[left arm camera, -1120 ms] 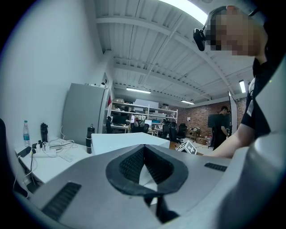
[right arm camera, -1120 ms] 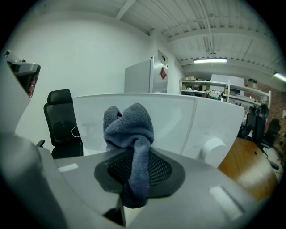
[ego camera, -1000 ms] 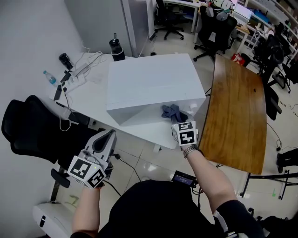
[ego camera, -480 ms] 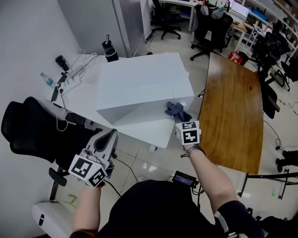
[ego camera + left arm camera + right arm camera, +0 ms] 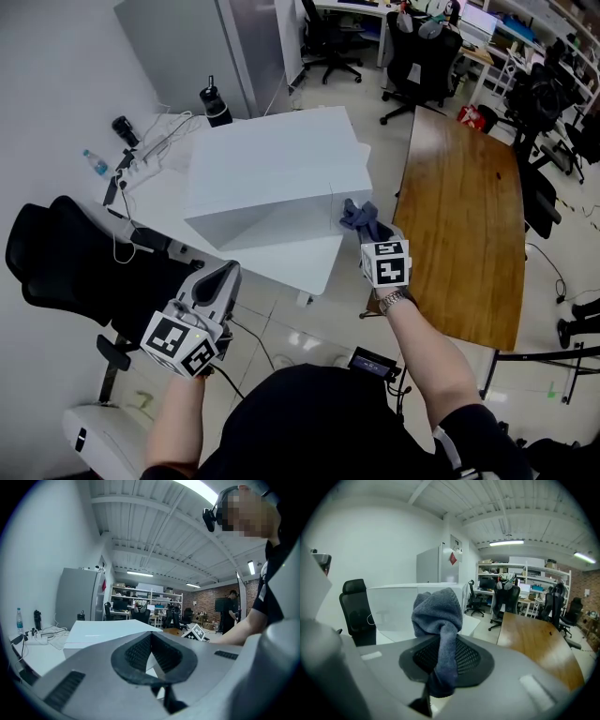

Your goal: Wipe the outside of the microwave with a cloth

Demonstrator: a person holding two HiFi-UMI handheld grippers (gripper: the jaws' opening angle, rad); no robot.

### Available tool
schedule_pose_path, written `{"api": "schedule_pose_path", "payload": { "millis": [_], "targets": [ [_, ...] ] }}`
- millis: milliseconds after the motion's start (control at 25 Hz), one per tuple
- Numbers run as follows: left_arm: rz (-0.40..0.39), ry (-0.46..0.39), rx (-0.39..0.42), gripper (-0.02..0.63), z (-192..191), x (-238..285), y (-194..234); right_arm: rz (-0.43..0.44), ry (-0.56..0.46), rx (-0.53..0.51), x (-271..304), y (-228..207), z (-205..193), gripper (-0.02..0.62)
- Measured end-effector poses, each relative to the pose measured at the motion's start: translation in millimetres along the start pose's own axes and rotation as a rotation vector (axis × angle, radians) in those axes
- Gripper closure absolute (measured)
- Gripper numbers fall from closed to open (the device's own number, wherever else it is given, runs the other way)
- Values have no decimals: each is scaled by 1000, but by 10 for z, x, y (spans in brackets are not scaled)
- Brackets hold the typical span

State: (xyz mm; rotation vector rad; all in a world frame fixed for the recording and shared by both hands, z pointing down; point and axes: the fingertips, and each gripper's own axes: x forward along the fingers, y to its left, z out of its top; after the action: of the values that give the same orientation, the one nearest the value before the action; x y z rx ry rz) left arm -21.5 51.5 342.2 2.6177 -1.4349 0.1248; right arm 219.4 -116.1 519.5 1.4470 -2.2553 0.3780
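Observation:
The microwave (image 5: 267, 178) is a white box on a white table, its front face towards me. My right gripper (image 5: 372, 232) is shut on a blue-grey cloth (image 5: 359, 217), which bunches up past the jaws beside the microwave's near right corner; whether it touches the box I cannot tell. In the right gripper view the cloth (image 5: 438, 616) stands pinched between the pads with the microwave (image 5: 415, 604) behind it. My left gripper (image 5: 217, 279) hangs low at the left, off the table, shut with nothing in it. In the left gripper view its jaws (image 5: 152, 656) meet and the microwave (image 5: 108, 632) lies ahead.
A white table (image 5: 159, 202) carries cables, a power strip, a water bottle (image 5: 96, 161) and a black jar (image 5: 214, 103). A black office chair (image 5: 70, 267) stands to the left. A long wooden table (image 5: 464, 225) runs along the right. More chairs and desks fill the back.
Both grippers have moved to the right along the microwave's front. The cloth has gone from the front face to the near right corner, still pinched. The left jaws stay shut.

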Motion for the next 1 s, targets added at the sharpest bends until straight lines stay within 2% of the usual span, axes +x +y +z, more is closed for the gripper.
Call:
{"api": "schedule_pose_path", "payload": {
  "millis": [440, 720, 1000],
  "targets": [
    [-4, -12, 1, 601, -23, 78, -467, 47, -51, -21, -451, -128, 69, 526],
    [-8, -20, -4, 601, -44, 197, -768, 138, -135, -35, -875, 1, 312, 525],
    [-2, -35, -12, 601, -38, 262, -964, 262, -229, -61, -1306, 340, 615, 525]
  ]
}}
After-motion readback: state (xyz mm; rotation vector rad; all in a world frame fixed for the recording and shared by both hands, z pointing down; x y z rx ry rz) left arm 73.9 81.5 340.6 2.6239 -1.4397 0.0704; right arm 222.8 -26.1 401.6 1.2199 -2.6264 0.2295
